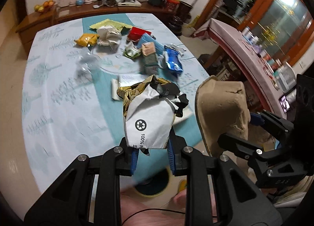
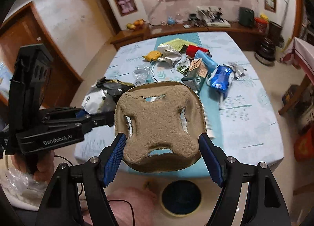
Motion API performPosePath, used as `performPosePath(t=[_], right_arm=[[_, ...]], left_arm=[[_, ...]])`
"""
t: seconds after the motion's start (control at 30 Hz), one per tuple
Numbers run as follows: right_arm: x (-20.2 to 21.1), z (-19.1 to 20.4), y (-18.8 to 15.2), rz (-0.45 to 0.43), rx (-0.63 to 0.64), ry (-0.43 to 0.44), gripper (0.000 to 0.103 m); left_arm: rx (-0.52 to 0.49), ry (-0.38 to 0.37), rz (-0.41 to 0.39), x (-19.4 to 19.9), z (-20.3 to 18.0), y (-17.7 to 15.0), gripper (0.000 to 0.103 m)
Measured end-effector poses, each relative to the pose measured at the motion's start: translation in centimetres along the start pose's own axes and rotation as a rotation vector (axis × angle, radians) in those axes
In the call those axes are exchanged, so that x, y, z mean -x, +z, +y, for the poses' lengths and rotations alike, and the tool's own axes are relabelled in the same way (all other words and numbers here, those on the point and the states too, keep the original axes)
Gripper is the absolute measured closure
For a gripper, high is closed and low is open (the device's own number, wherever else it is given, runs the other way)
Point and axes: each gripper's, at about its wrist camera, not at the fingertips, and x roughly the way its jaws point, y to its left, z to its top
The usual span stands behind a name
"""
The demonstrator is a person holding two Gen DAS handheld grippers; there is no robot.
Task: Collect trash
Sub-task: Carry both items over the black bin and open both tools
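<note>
between right tongs (image 2: 162,157), pulp tray (image 2: 159,125)

Two tools (image 2: 162,159), one pulp tray (image 2: 159,123)

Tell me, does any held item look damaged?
Yes. The brown pulp cup tray in the right hand-held gripper has torn, ragged slits in its moulded face. The crumpled white wrapper in the left hand-held gripper is only creased.
</note>
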Motion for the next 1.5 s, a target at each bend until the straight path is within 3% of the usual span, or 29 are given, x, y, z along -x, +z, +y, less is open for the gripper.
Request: performPosePath(t=[0.13, 0.3, 0.47, 0.6, 0.8, 1.0, 1.27, 1.5], right_arm=[[3.4, -3.9, -2.9, 0.013, 0.061, 0.079, 0.028], [6.7, -6.8, -7.1, 0.044, 0.164, 0.174, 0.028], [7.3, -8.5, -11.5, 0.078, 0.167, 0.214, 0.028], [5.5, -9.5, -14.8, 0.117, 0.106, 0.206, 0.028], [-1.2, -11.2, -21.1, 0.205, -0.009, 0.150, 0.028], [-11.5, -13.9, -27.9, 0.326, -0.130, 0.090, 0.028], [-25.4, -15.9, -35.8, 0.470, -0.151, 0.027, 0.027], [-34.8, -16.4, -39.4, 0.534, -0.154, 0.029, 0.026]], left_arm=[[0.128, 0.036, -0.011, 0.0, -6.2, -4.2, 0.082], [0.208, 0.109, -0.007, 0.0, -12.0, -9.1, 0.082], [0.214, 0.162, 0.056, -0.9, -15.2, -13.2, 0.082], [0.193, 0.157, 0.112, -2.8, -15.6, -15.9, 0.082], [0.160, 0.159, 0.229, -8.6, -12.5, -19.5, 0.082], [0.113, 0.156, 0.346, -16.4, -9.5, -24.5, 0.082], [0.028, 0.174, 0.400, -26.4, -6.3, -29.1, 0.081], [-0.012, 0.192, 0.435, -31.8, -4.4, -31.7, 0.077]])
